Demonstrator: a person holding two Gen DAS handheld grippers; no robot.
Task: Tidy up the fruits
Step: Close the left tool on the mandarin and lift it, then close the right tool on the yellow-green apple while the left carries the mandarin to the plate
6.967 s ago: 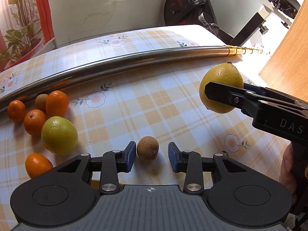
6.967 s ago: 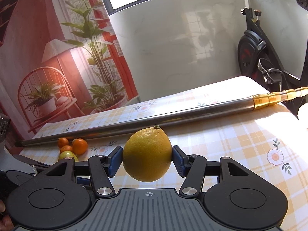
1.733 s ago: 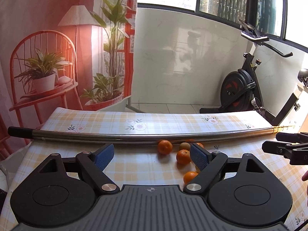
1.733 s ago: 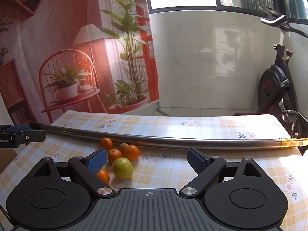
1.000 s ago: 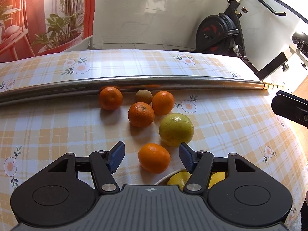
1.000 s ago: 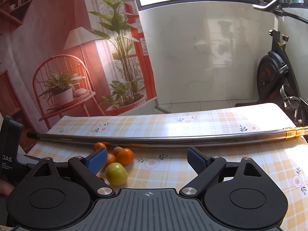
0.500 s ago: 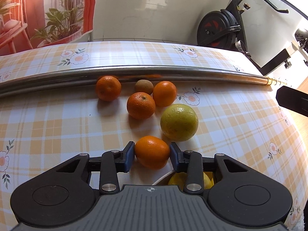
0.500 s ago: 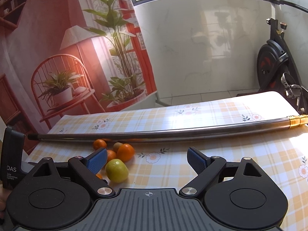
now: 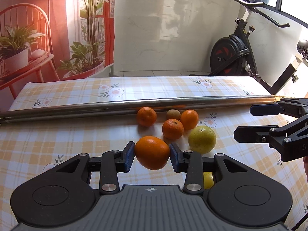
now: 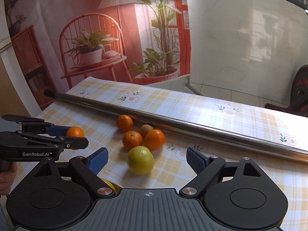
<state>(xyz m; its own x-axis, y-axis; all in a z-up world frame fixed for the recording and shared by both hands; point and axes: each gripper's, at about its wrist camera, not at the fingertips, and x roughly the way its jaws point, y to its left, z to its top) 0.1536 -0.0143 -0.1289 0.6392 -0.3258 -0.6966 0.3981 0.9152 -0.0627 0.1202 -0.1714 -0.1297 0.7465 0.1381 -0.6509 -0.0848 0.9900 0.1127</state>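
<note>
A tabletop (image 9: 57,134) covered with a yellow plaid, flower-printed cloth is seen in both wrist views. A long steel pole (image 9: 96,107) is laid across it from side to side. An exercise bike (image 9: 234,53) is seen behind the tabletop on the right, against a pale wall.

The left claw (image 9: 152,155) is closed on an orange (image 9: 152,153), which is pinched between the blue pads (image 9: 128,156) and held clear of the cloth. The right claw (image 10: 147,160) is held wide open with nothing between its pads; in the left view it is seen at the right edge (image 9: 273,123).

A yellow-green citrus (image 10: 140,160) is set on the cloth just ahead of the right claw. Behind it, three mandarins (image 10: 132,140) are grouped near the pole, two of them touching or nearly so, the third (image 10: 124,122) set apart to the left, close against the pole. A small brown kiwi (image 10: 146,129) is tucked between the mandarins and the pole. A slice of a yellow fruit (image 9: 208,180) is glimpsed under the left claw's body; what it rests on cannot be told.
</note>
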